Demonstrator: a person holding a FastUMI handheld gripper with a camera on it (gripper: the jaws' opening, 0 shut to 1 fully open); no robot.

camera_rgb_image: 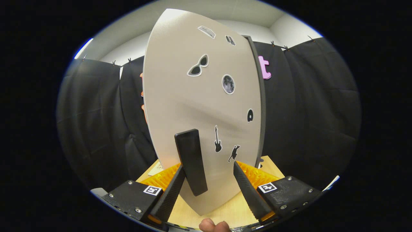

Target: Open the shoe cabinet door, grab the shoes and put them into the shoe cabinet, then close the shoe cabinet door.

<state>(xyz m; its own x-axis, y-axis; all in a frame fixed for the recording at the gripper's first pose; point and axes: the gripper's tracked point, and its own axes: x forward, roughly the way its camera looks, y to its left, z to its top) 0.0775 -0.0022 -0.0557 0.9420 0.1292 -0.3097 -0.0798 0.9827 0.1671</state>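
No readable writing is showing on the shoe cabinet door [199, 106], just stickers: sunglasses [198, 66], a moon [228, 84], a guitar [218, 139]. The gripper [208, 167] is pointing straight at the door, fingers spread open, the black door handle [191, 161] sitting just inside the left finger. The cabinet is standing on a wooden table [231, 211].

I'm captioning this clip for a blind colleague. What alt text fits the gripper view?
The gripper has its fingers open around a dark vertical handle on a pale, sticker-dotted shoe cabinet door, the left finger beside the handle. The cabinet stands on a light wooden table before black cloth walls.
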